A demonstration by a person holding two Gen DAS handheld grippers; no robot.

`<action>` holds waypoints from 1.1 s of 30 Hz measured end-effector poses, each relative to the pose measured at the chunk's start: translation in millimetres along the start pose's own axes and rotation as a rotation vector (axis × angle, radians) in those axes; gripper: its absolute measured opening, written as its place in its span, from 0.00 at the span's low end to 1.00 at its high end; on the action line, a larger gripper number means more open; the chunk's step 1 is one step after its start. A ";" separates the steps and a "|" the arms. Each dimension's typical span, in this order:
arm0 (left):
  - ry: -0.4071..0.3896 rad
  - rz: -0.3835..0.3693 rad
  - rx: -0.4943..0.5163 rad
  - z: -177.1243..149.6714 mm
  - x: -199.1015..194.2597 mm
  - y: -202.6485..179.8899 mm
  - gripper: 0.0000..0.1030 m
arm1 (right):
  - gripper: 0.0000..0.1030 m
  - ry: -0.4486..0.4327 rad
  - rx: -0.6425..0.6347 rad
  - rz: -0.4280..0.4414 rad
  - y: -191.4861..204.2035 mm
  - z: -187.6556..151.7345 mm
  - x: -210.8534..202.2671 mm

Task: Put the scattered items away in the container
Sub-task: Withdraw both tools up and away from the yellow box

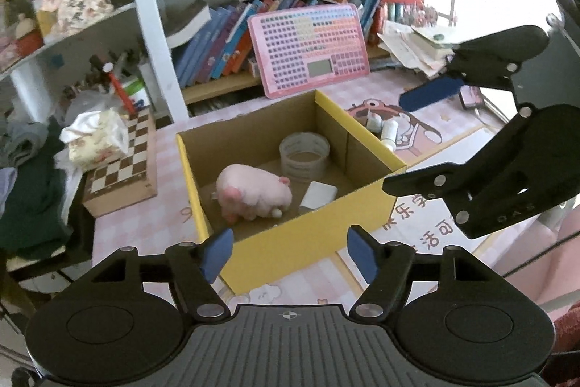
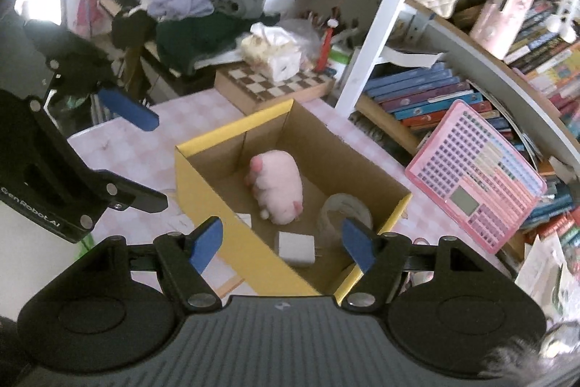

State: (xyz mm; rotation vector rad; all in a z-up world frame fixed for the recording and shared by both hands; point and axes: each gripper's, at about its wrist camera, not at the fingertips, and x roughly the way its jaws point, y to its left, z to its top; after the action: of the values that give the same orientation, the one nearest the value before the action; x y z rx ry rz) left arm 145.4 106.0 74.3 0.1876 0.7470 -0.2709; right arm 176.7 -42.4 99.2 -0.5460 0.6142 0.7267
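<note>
The yellow box [image 1: 290, 242] near the table's [image 1: 145, 223] back edge holds one pink plush [image 1: 253, 193], one tape roll [image 1: 304, 156] and one white block [image 1: 318, 194], while two small bottles [image 1: 384, 129] stand upright beyond its right wall, nearer the right gripper [image 2: 279, 242]; both it and the left gripper [image 1: 290, 254] gape empty.

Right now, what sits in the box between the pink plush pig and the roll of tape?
Nothing: in the left wrist view, only bare cardboard floor of the box separates the pig from the tape roll. A white square block lies nearby, off that line.
</note>
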 end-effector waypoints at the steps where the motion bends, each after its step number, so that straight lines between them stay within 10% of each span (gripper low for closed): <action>1: -0.008 0.003 -0.011 -3.0 -2.6 -1.2 0.72 | 0.71 -0.008 0.015 -0.007 1.7 -2.1 -2.5; 12: -0.021 0.047 -0.107 -39.3 -7.1 -3.4 0.76 | 0.75 -0.119 0.239 -0.175 13.4 -37.8 -24.0; 33: 0.032 0.061 -0.291 -106.8 -10.1 -32.1 0.84 | 0.80 0.017 0.427 -0.152 67.0 -109.9 -13.4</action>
State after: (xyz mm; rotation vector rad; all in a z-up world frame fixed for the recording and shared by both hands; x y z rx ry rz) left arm 59.7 105.5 2.2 -0.0615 0.8019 -0.0994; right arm 84.0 -77.1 15.7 -0.2000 0.7123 0.4294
